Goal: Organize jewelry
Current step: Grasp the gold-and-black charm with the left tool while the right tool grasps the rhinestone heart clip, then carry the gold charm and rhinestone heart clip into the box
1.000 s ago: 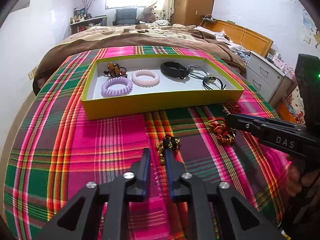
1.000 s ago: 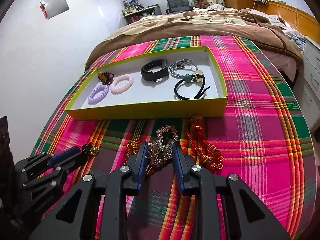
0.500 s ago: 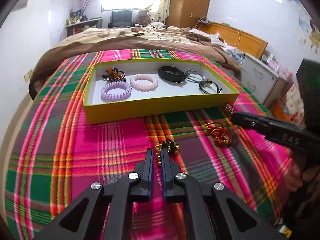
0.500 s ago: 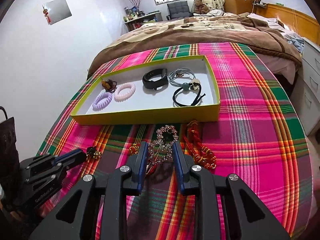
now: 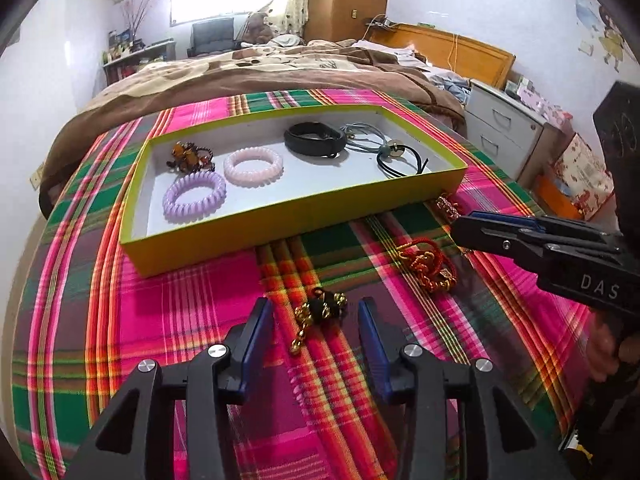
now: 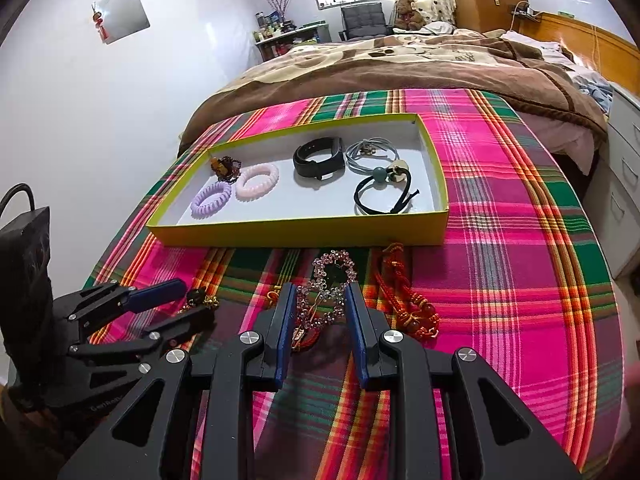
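Loosely sprawled black-and-gold beaded bracelet (image 5: 320, 312)

Black-and-gold bracelet (image 5: 320, 312) loose on plaid blanket (image 5: 160, 320), near yellow tray (image 5: 280, 224).

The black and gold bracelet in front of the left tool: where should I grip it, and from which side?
Grip the black and gold bracelet at its bunched black middle, coming down from above and the near side. The gold chain trails toward the left tool, whose jaws are opening on either side of the clump without pressing it.
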`<state>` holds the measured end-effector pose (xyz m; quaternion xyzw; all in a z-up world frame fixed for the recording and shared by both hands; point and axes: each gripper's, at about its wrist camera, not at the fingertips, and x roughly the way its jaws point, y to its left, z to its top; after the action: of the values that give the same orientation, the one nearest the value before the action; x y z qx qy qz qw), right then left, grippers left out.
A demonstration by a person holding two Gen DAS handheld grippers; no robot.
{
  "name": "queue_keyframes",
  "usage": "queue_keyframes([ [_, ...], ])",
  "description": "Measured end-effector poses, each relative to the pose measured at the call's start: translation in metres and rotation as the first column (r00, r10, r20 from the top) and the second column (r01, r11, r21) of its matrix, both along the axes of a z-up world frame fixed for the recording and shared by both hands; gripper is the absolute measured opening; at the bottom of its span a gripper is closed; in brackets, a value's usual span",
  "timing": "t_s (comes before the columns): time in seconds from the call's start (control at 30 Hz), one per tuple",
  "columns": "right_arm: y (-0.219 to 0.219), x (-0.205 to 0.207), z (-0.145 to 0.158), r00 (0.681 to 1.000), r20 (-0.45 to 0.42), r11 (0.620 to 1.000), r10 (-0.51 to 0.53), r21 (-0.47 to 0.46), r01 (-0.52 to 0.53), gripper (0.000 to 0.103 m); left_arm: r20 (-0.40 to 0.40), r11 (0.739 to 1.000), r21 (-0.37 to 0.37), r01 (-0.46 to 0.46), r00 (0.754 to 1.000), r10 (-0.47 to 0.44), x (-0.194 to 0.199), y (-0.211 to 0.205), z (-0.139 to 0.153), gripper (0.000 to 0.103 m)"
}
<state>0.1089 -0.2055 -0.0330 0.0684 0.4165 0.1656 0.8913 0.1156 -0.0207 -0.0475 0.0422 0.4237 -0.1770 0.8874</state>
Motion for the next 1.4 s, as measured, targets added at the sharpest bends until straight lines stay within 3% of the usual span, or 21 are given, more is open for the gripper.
queue_keyframes([
  [0.07, 0.0, 0.0, 0.0, 1.0, 0.003, 1.0, 0.001, 0.0, -0.001, 0.026, 0.0, 1.0, 0.016, -0.001, 1.0, 0.001, 0.002, -0.002, 0.001, 0.039],
  [0.1, 0.0, 0.0, 0.001, 1.0, 0.004, 1.0, 0.001, -0.002, -0.001, 0.026, 0.001, 1.0, 0.02, -0.007, 1.0, 0.007, 0.002, -0.002, 0.001, 0.026],
  [0.13, 0.001, 0.0, 0.001, 1.0, 0.007, 1.0, 0.001, -0.006, -0.001, 0.026, 0.003, 1.0, 0.015, -0.004, 1.0, 0.004, 0.001, -0.001, 0.001, 0.025],
  [0.47, 0.0, 0.002, 0.005, 1.0, 0.017, 1.0, -0.001, -0.018, 0.001, 0.026, 0.021, 1.0, 0.016, -0.015, 1.0, 0.015, -0.001, 0.001, 0.007, 0.025],
  [0.73, -0.003, 0.014, 0.02, 0.999, 0.054, 1.0, -0.005, -0.03, 0.007, 0.026, 0.089, 0.999, -0.027, -0.036, 0.995, 0.038, 0.009, 0.012, 0.04, 0.025],
  [0.97, 0.007, 0.042, 0.03, 0.997, 0.067, 0.999, 0.03, -0.045, -0.027, 0.026, 0.104, 0.994, -0.062, -0.085, 0.99, 0.091, 0.047, 0.023, 0.057, 0.025],
  [1.4, 0.032, 0.086, 0.01, 0.998, 0.024, 0.99, 0.066, -0.128, -0.063, 0.026, 0.047, 0.981, -0.104, -0.161, 0.985, 0.166, 0.117, 0.035, 0.045, 0.025],
])
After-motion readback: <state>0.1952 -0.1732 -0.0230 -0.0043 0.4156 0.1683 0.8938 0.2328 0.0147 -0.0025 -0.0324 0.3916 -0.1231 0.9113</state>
